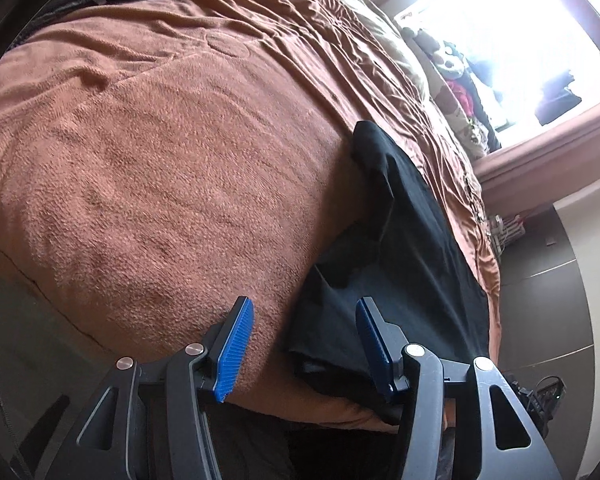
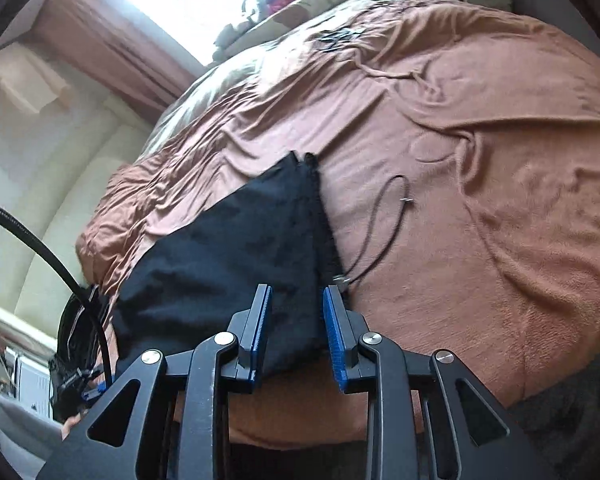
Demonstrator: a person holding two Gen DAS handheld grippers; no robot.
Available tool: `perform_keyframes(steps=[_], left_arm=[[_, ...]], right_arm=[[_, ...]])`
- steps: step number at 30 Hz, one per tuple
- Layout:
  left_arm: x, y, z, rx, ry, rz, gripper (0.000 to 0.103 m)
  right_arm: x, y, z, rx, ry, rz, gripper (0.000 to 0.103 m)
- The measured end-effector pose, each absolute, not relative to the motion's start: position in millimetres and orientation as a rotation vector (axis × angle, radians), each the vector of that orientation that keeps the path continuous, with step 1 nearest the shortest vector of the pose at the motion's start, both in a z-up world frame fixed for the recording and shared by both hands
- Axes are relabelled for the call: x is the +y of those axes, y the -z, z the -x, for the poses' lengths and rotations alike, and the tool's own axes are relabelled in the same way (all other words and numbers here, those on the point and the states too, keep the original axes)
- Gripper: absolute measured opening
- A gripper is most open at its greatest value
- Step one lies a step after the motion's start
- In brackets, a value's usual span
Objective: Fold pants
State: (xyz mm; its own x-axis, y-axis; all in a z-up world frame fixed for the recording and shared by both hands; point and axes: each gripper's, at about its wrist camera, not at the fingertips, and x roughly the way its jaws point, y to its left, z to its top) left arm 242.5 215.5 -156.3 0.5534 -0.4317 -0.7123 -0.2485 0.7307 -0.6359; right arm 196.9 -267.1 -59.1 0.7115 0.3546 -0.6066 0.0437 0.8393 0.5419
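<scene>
— Lying where, the black pants (image 1: 412,248)?

— They are lying folded on the brown bedspread (image 1: 160,152), near its edge.

— Grippers?

— The left gripper (image 1: 304,344) is hanging with jaws apart, gripping nothing. The right gripper (image 2: 296,332) is hovering over the pants, jaws slightly apart, pressing nothing.

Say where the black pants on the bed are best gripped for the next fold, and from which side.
Probably the near end of the black pants, where the cloth bunches at the bed's front edge. Come from that edge, low and angled down: the pants run lengthwise away, so this end is nearest and thick enough to pinch. Both the left gripper and right gripper stand open above it.
</scene>
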Motion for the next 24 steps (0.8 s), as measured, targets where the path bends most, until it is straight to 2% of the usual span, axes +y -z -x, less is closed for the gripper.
perform_keyframes(steps=[11,12,15,18,24], left_arm=[[206.5,170.2,-240.7,1.012,0.144,0.842,0.055],[205.5,170.3,-240.6,1.012,0.146,0.847,0.052],[201.5,176.4,-236.8,1.059,0.155,0.845,0.014],[198.2,172.2,-228.4,1.051,0.164,0.839,0.008],[193.3,164.0,-205.3,1.04,0.192,0.86,0.006]], right_arm=[[-231.3,57.0,-207.4,0.807,-0.276,-0.484,0.024],[-226.9,57.6,-213.1,0.812,-0.28,-0.48,0.024],[-215.4,61.8,-226.2,0.83,-0.293,-0.476,0.024],[-206.3,64.2,-236.3,0.843,-0.315,-0.467,0.024],[-176.6,66.2,-256.3,0.879,-0.37,-0.413,0.024]])
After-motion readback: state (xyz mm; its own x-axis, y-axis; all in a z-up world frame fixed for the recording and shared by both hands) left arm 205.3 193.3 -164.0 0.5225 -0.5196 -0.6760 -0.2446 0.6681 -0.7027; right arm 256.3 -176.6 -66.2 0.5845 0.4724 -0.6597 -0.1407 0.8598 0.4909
